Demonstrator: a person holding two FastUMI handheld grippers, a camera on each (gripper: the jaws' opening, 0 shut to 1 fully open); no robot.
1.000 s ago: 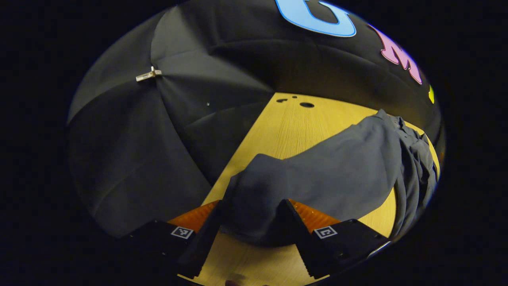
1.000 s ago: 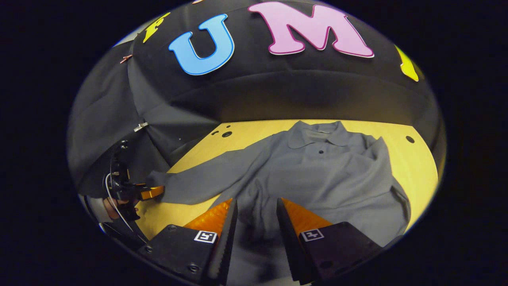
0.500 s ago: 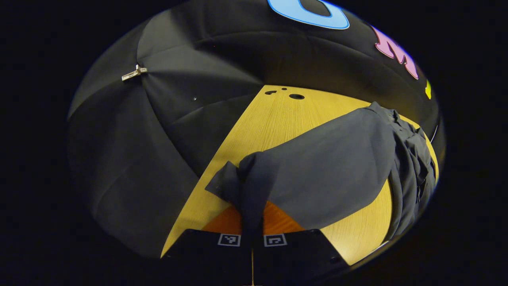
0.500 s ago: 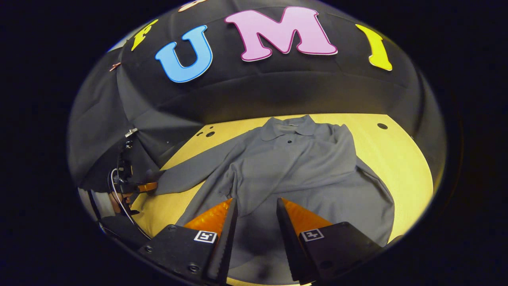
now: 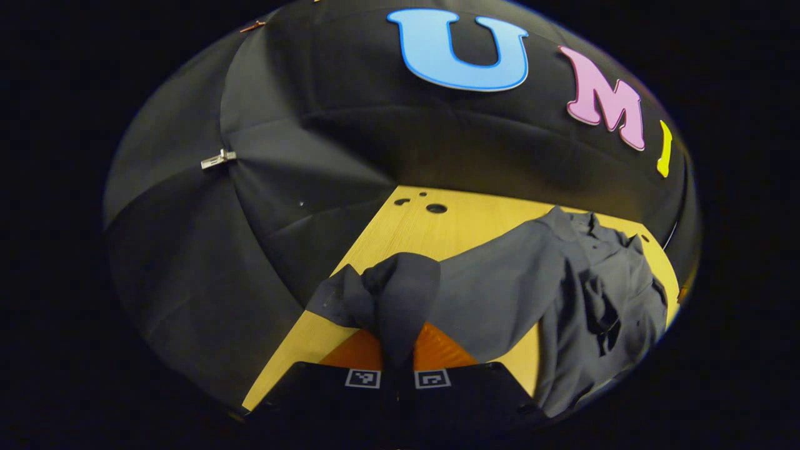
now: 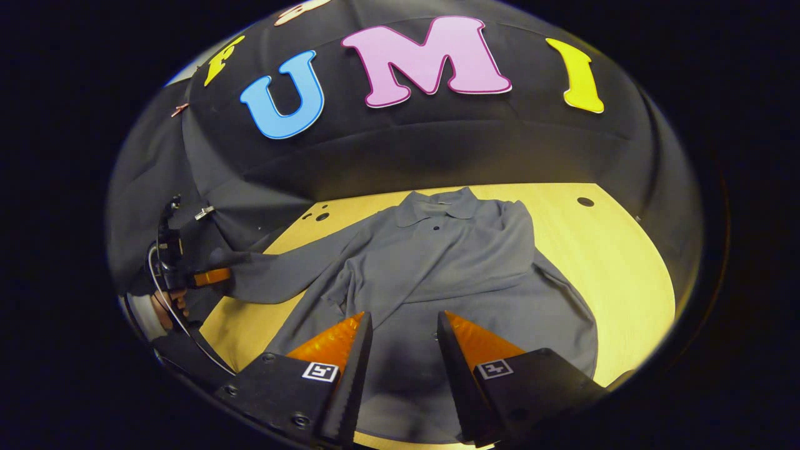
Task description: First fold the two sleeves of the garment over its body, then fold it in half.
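Lit yellow wood table (image 6: 625,262) under a grey shirt (image 6: 450,262), spread collar-up toward 12 o'clock in the right gripper view, hem toward 6. One sleeve (image 6: 531,250) already laid over the body at about 2 o'clock; other sleeve (image 6: 281,281) stretched out toward 9 o'clock and lifted off the table at its end. Three small holes (image 6: 317,214) in the table near 11 o'clock, one more (image 6: 585,202) near 1.

Left claw (image 6: 215,275) seen at 9 o'clock in the right gripper view, held by a hand (image 6: 169,306), touching the sleeve's end. In the left gripper view, left claw (image 5: 398,359) at 6 o'clock, closed together and clamped on the cuff (image 5: 390,290), cloth bunched above the fingers; rest of the shirt (image 5: 600,294) trailing away to 3 o'clock over the table (image 5: 400,231).

Right claw (image 6: 400,328) at 6 o'clock of its own view, fingers apart, hanging above the shirt's lower body, gripping nothing. Contact with the cloth not possible to judge.
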